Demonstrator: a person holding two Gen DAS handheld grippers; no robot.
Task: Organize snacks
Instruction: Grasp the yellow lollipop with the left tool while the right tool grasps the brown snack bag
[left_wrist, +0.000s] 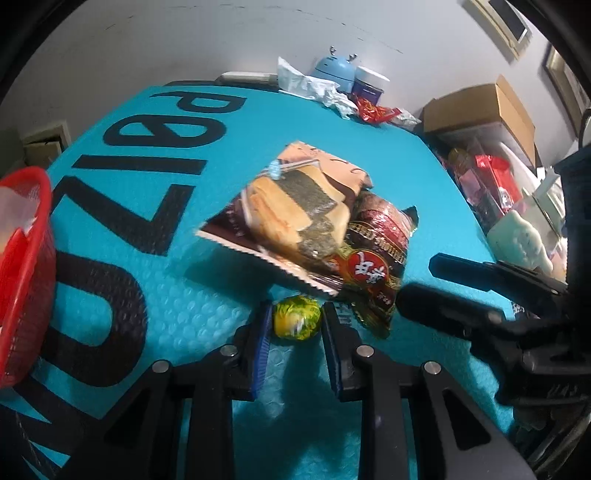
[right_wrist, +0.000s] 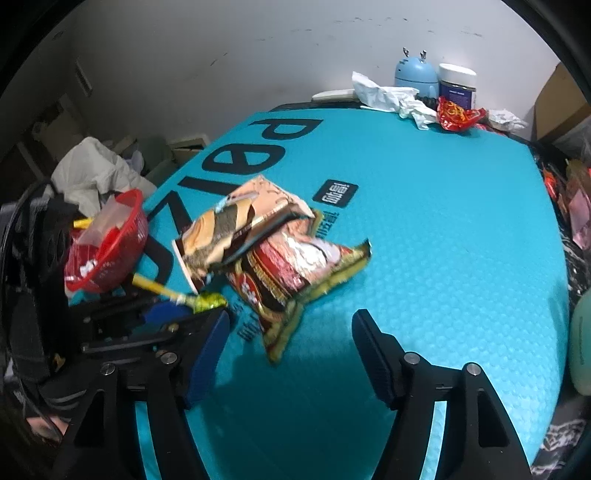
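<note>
**Lollipop clamped; two packets outstanding**

Left gripper (left_wrist: 295, 321) clenched on green-and-yellow wrapped lollipop (left_wrist: 296, 320), head between the pads, yellow stick (right_wrist: 155, 286) trailing toward red basket (right_wrist: 110, 247) — long axis basket-ward; basket close on left side. Right gripper (right_wrist: 291, 332) released, empty, poised just short of red noodle packet (right_wrist: 295, 273); seaweed cracker packet (right_wrist: 225, 225) overlapping it, beyond. Counted on teal mat (right_wrist: 443, 221): one lollipop, two packets, one basket.
</note>
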